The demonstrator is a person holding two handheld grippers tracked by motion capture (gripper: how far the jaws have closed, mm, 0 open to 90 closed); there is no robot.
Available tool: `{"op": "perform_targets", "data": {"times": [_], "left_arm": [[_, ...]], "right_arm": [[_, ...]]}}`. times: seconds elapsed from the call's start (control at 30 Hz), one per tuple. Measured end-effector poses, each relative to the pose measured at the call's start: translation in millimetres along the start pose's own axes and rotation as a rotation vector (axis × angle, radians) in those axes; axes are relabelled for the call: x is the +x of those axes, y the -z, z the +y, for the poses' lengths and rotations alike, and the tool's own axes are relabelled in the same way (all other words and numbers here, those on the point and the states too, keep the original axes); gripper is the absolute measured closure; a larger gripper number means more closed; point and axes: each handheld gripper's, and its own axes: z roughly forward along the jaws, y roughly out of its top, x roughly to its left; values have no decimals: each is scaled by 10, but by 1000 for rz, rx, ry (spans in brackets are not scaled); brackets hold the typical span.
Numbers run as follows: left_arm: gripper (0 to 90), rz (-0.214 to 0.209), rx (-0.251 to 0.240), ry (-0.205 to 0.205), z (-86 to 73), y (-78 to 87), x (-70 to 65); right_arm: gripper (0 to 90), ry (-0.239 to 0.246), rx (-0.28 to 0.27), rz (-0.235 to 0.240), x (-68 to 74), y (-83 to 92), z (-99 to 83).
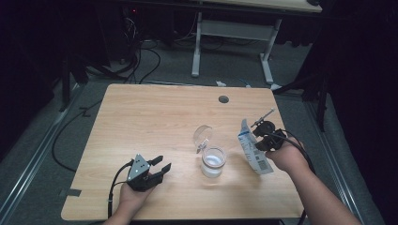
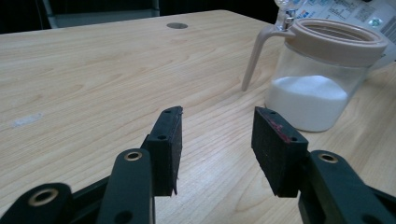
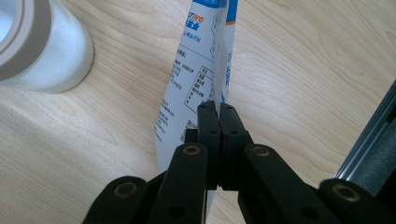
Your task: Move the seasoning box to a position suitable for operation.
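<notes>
A clear jar (image 1: 213, 162) (image 2: 322, 77) (image 3: 35, 46) partly full of white powder stands near the table's middle front, its hinged lid (image 1: 202, 136) tipped up and open. My right gripper (image 1: 263, 140) (image 3: 218, 109) is shut on a white and blue printed packet (image 1: 253, 150) (image 3: 198, 70), held up just right of the jar. My left gripper (image 1: 159, 165) (image 2: 217, 140) rests low at the front left, jaws open with nothing between them, pointing toward the jar.
The wooden table (image 1: 155, 112) has a round cable hole (image 1: 223, 99) (image 2: 177, 25) near its far edge. Beyond it stand another desk's white legs (image 1: 197, 47) and cables on the floor. A metal rail (image 3: 369, 154) runs past the table's right edge.
</notes>
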Motion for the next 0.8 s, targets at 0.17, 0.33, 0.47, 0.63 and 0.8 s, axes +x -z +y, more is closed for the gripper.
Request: {"op": "perform_targets", "data": {"times": [0.17, 0.33, 0.47, 0.63, 0.8], "left_arm": [[534, 16, 6, 26, -5, 8, 66], [532, 39, 10, 19, -11, 20, 92], [531, 46, 11, 29, -19, 23, 118], [526, 38, 7, 50, -20, 31, 140], [524, 34, 6, 58, -26, 37, 149]], "right_arm": [[900, -9, -63, -3, 11, 11, -81], [899, -24, -130, -22, 32, 23, -183], [899, -61, -213, -30, 27, 61, -257], [899, -104, -331, -34, 23, 124, -336], [900, -138, -377, -31, 25, 73, -417]]}}
